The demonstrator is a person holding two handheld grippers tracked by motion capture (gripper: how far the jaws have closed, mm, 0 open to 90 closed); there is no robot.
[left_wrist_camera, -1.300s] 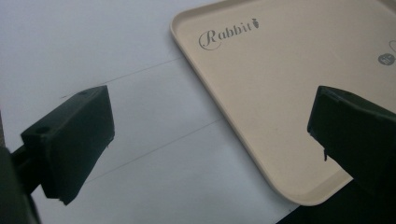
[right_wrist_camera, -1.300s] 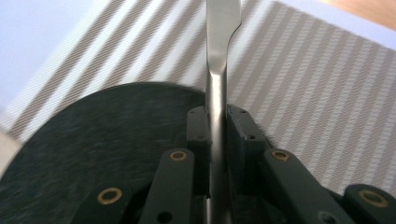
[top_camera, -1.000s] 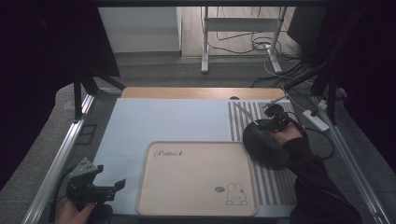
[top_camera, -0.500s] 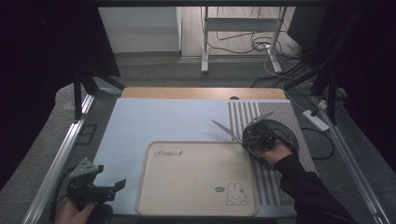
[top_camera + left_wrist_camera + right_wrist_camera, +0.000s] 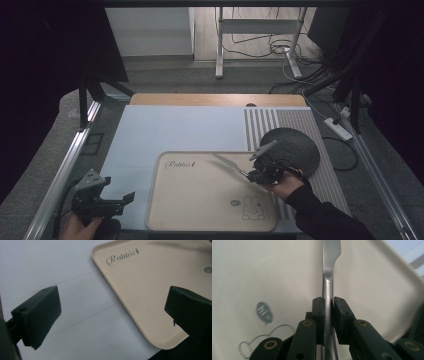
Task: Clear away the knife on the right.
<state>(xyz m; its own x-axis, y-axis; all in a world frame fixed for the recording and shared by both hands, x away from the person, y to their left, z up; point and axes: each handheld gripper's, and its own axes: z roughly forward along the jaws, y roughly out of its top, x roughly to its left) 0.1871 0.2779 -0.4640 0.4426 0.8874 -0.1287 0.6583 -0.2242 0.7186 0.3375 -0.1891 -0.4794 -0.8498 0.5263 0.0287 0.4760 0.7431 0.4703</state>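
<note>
The right gripper (image 5: 252,175), clamped on a slim silver metal knife (image 5: 329,277), carries it above the beige rectangular plastic tray (image 5: 200,220), seemingly to lay it down by lowering and releasing, while the left gripper (image 5: 127,198) hangs open.

- From my high view the room is dim, its edges almost black; only the mat (image 5: 170,130) and tray (image 5: 200,200) catch soft light.
- In my right gripper view the knife (image 5: 328,290) shows glare, and the near jaws look soft.
- My left gripper view is evenly lit, though its jaws blur.
</note>
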